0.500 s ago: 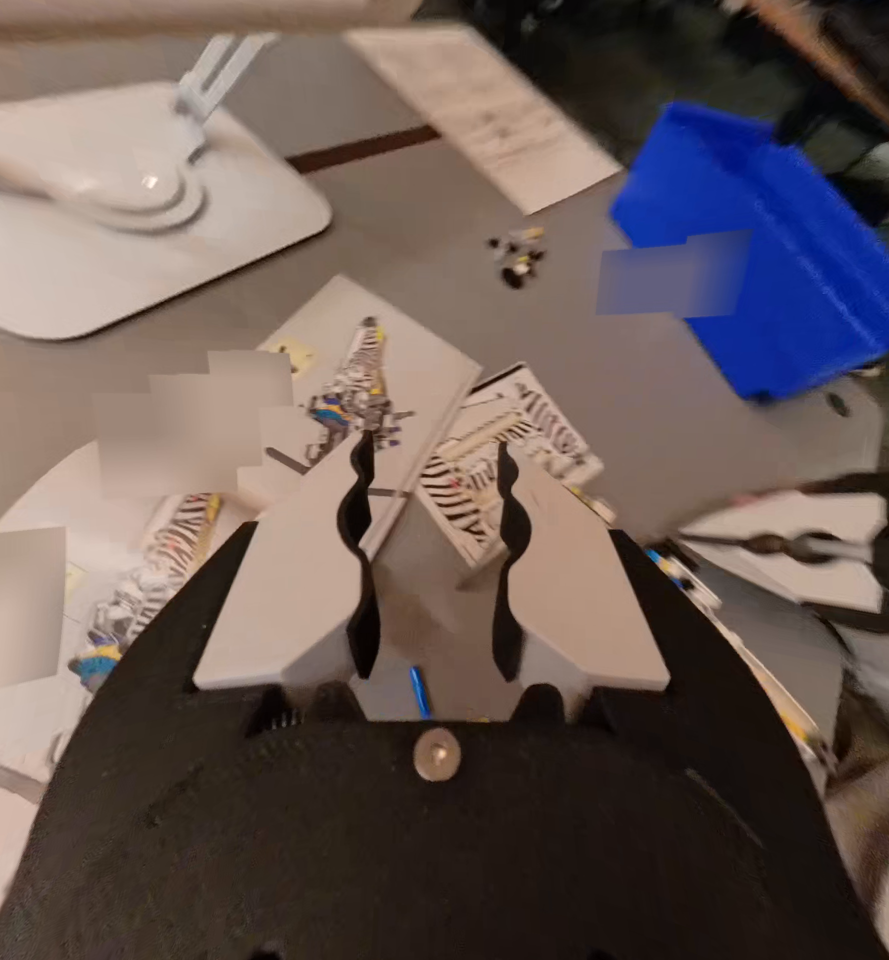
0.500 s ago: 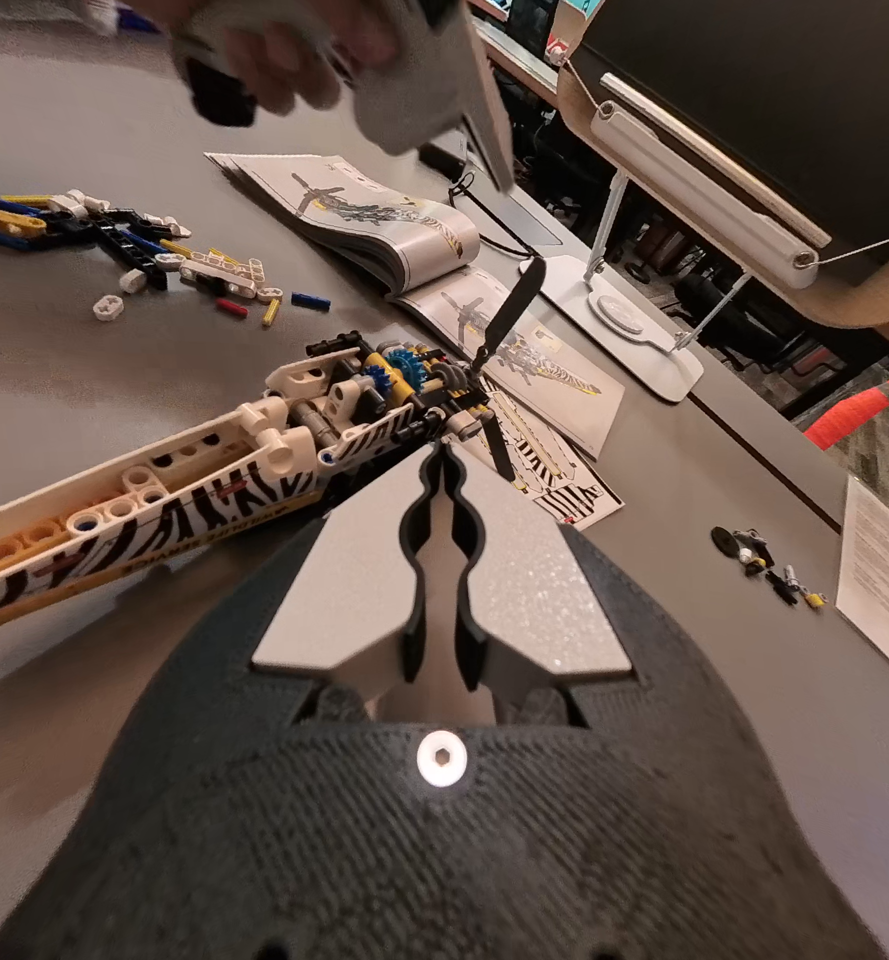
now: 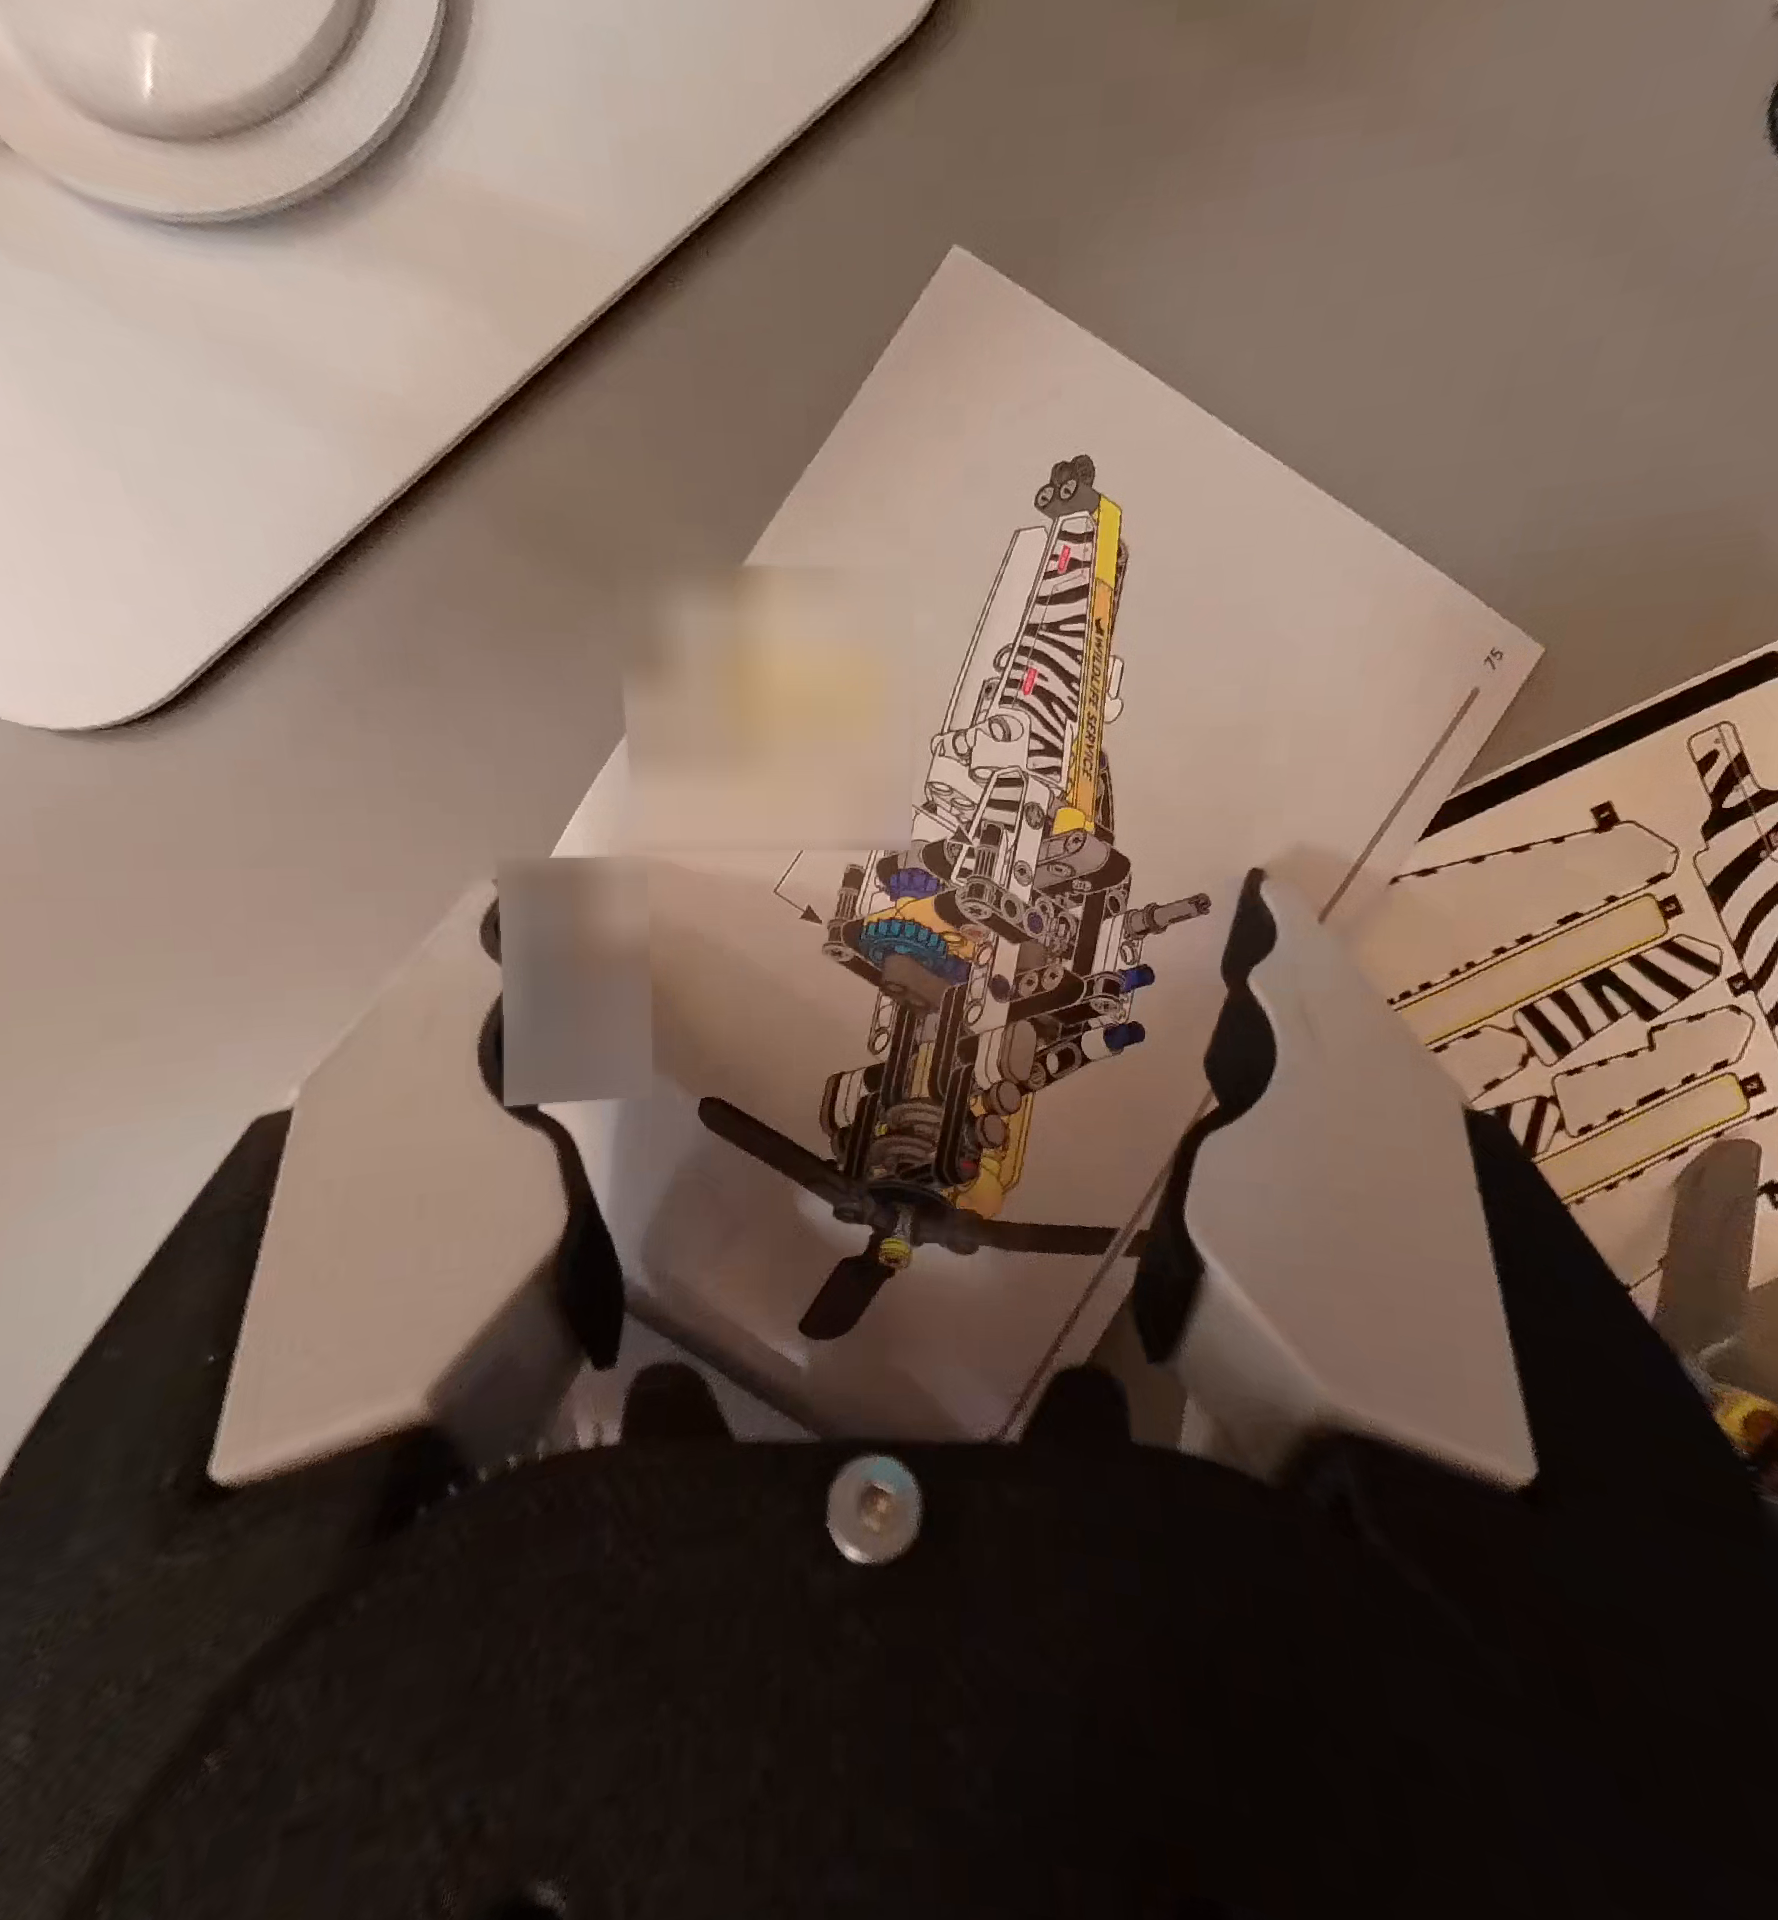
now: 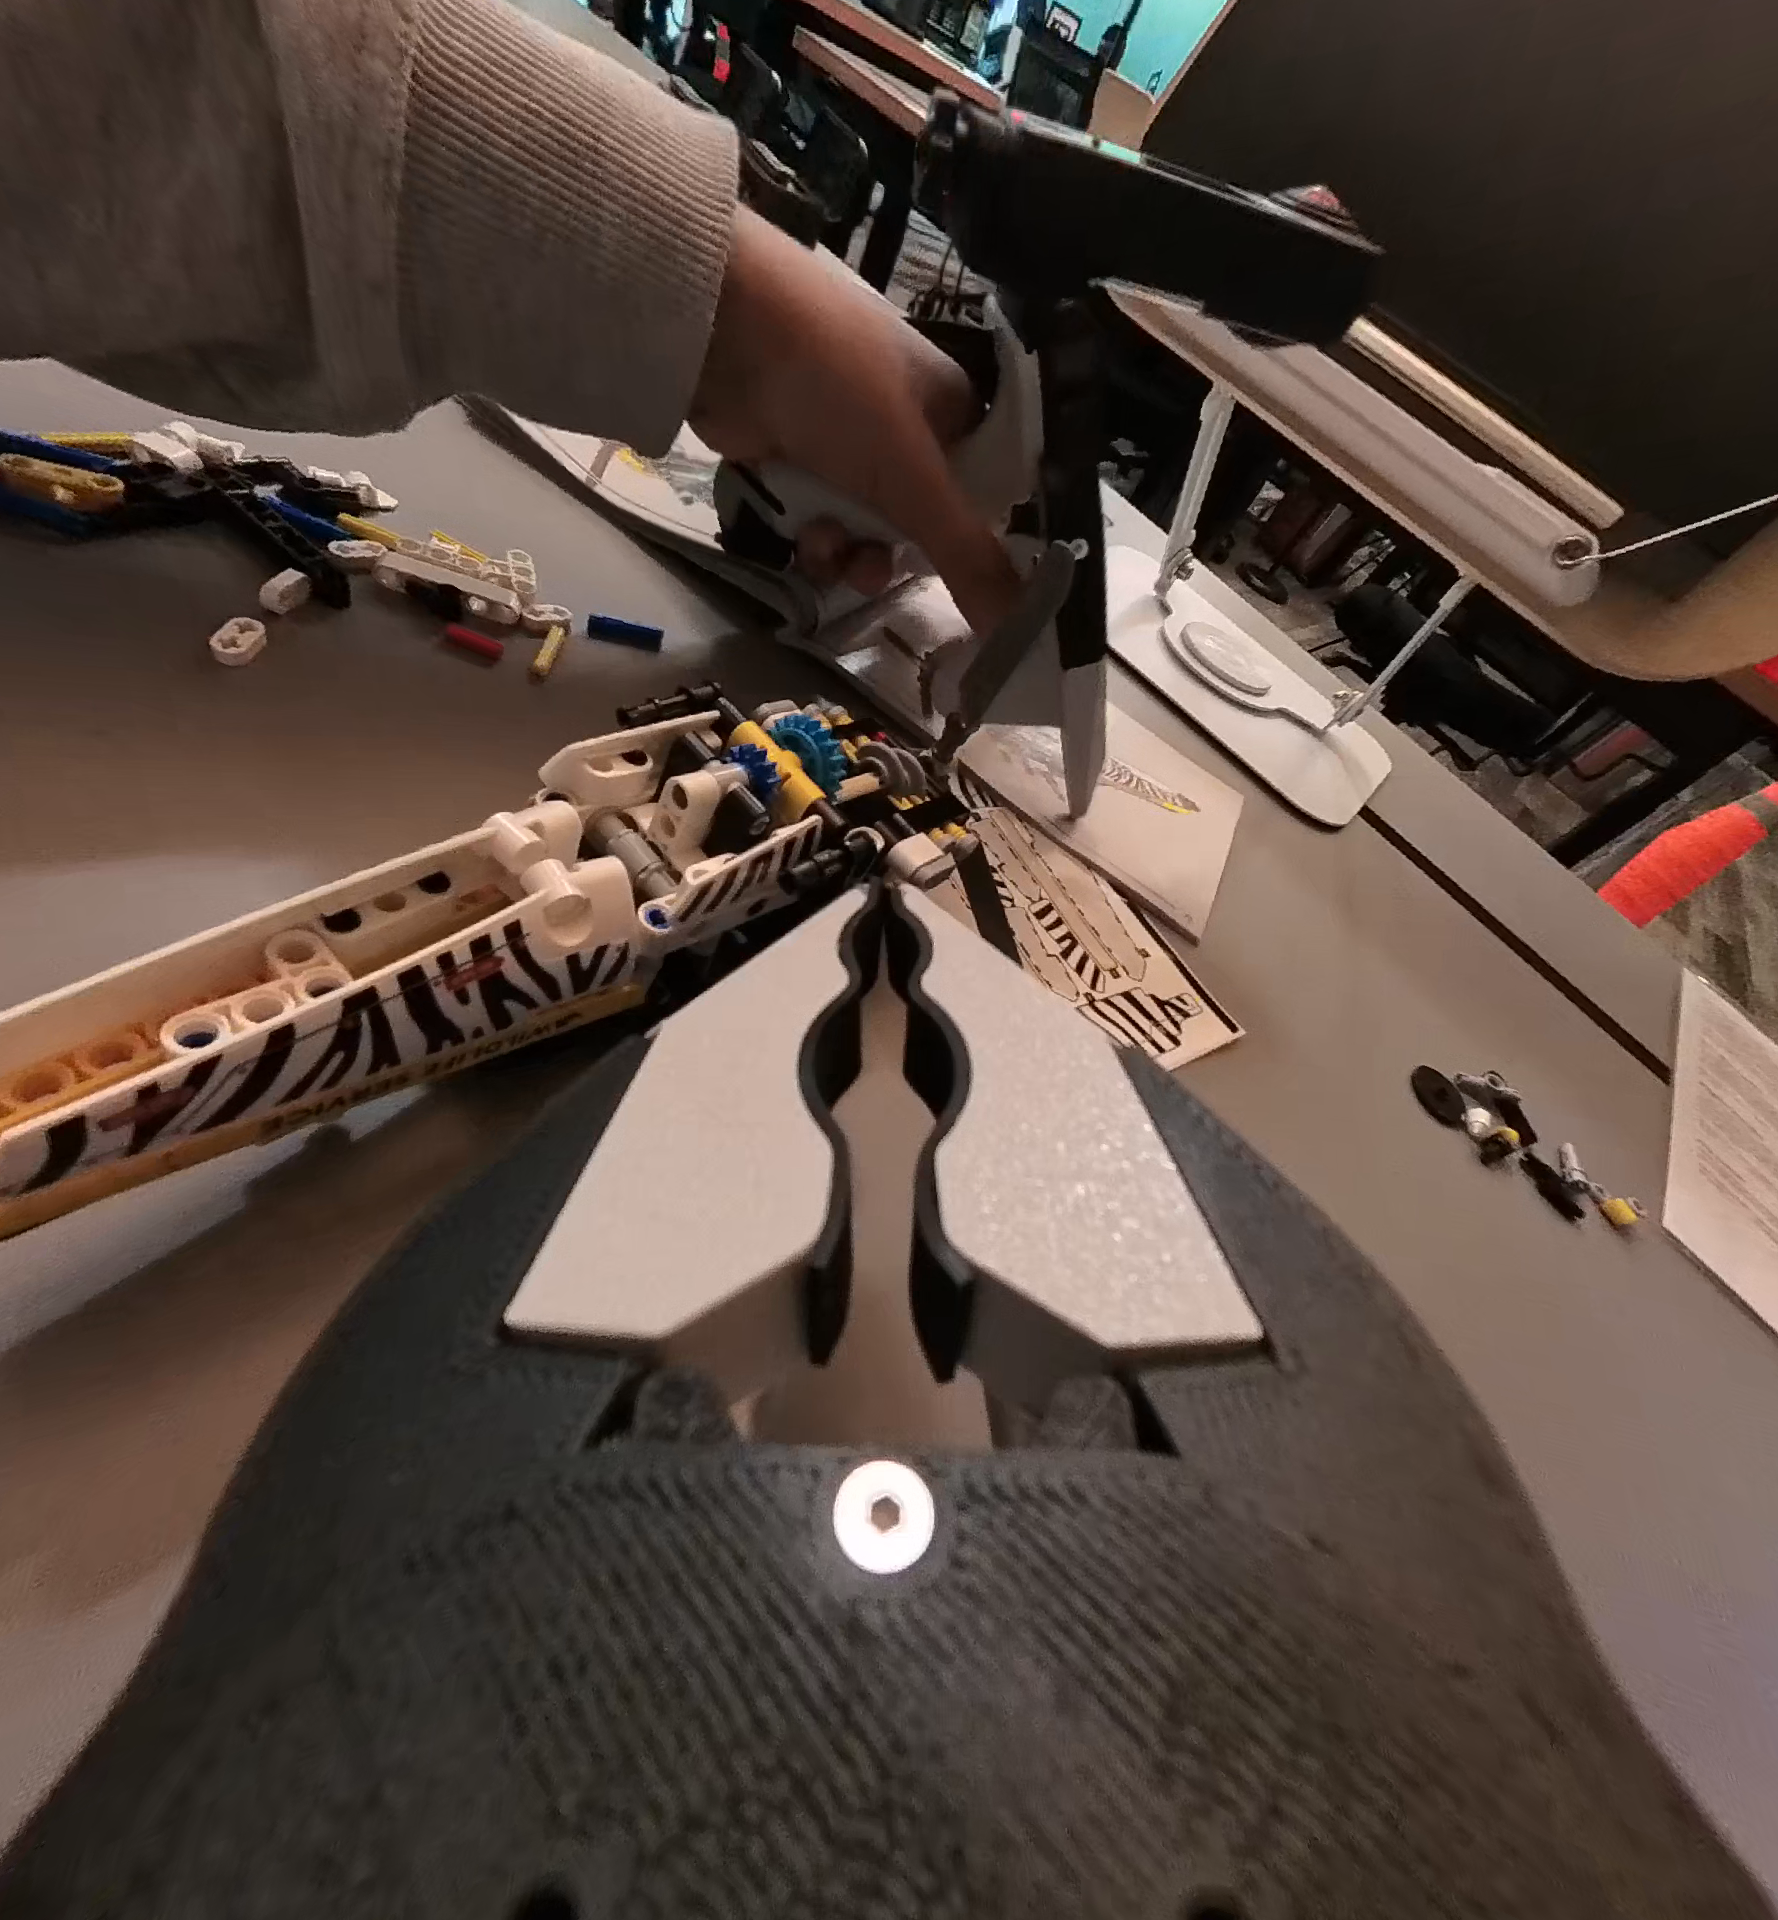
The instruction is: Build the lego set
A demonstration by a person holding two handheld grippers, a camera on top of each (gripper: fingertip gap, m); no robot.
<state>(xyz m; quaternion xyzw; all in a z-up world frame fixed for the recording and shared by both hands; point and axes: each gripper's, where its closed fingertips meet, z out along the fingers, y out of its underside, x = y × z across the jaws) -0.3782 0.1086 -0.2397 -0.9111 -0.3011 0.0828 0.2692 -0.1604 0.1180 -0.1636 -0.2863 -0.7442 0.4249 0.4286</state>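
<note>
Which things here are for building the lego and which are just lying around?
For the build: zebra-striped model, instruction booklet, sticker sheet, loose pieces, small parts.

Just lying about: white stand base, printed paper sheet.

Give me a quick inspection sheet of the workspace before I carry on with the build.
Surface: grey table, bare in places.
Job's things: zebra-striped model lying on its side; open instruction booklet; sticker sheet beside the booklet; loose parts pile at far left; small parts cluster at right.
Clutter: white stand base; printed paper sheet at the right edge.
Grippers: left gripper open, low over the booklet page; right gripper shut, empty, tips next to the model's geared end.
Cables: thin cords at the screen stand.
Surroundings: a person's sleeve; chairs and desks behind.
</note>
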